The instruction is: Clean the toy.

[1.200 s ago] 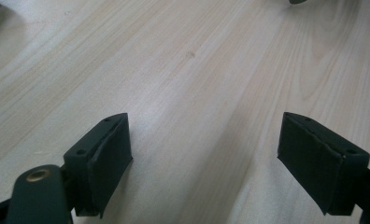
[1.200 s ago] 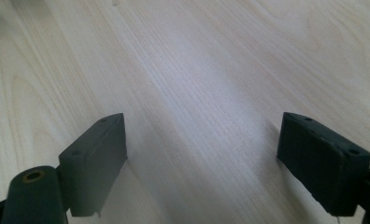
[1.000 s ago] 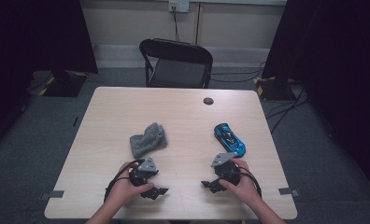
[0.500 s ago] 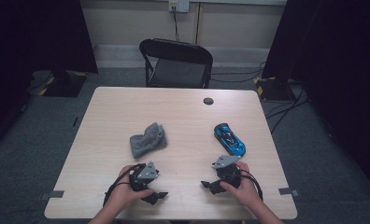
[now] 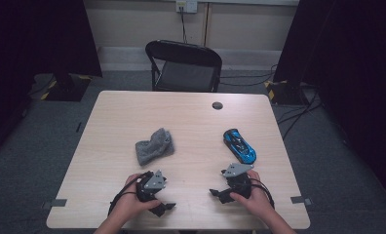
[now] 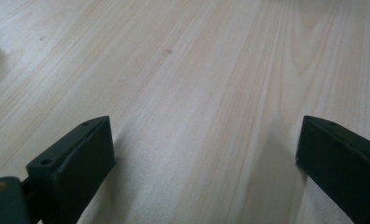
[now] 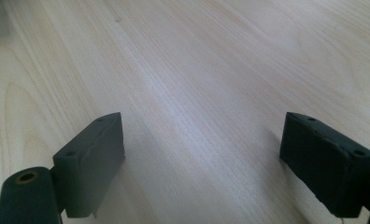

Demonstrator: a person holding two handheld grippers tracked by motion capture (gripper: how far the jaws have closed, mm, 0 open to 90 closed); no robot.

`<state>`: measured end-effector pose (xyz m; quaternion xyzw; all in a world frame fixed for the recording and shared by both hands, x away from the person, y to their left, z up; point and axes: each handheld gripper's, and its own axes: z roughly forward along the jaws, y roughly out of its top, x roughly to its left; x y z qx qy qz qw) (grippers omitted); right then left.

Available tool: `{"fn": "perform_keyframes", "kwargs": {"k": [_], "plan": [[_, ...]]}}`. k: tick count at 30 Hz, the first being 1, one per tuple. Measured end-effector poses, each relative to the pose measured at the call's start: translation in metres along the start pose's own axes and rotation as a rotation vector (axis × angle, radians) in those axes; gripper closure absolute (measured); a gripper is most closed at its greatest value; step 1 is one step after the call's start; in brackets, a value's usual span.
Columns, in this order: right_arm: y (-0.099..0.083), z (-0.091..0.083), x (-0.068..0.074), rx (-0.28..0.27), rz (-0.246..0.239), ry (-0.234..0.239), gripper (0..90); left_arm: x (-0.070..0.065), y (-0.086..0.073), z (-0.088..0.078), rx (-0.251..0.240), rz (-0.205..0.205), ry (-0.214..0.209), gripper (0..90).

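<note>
Left hand-held gripper (image 5: 167,207) spread, jaws just opening, nothing between; right hand-held gripper (image 5: 215,192) spread, empty. Both low at desk (image 5: 191,126) near edge. Grey cloth (image 5: 154,146) near, ahead of left; blue toy car (image 5: 240,145) ahead of right. Approach cloth from above, pinch raised fold.

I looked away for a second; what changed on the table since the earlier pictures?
The left hand-held gripper has just been opening its jaws, nothing between them. The right hand-held gripper, grey cloth and blue toy car stayed put.
</note>
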<state>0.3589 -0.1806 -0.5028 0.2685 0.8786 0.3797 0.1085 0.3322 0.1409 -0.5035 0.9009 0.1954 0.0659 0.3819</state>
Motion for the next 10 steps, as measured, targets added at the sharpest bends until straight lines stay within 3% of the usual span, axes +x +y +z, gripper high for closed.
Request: {"fn": "perform_keyframes", "kwargs": {"k": [10], "plan": [[0.0000, 0.0000, 0.0000, 0.000, 0.000, 0.000, 13.1, -0.0003, 0.0009, 0.0011, 0.010, 0.011, -0.004, 0.0]]}}
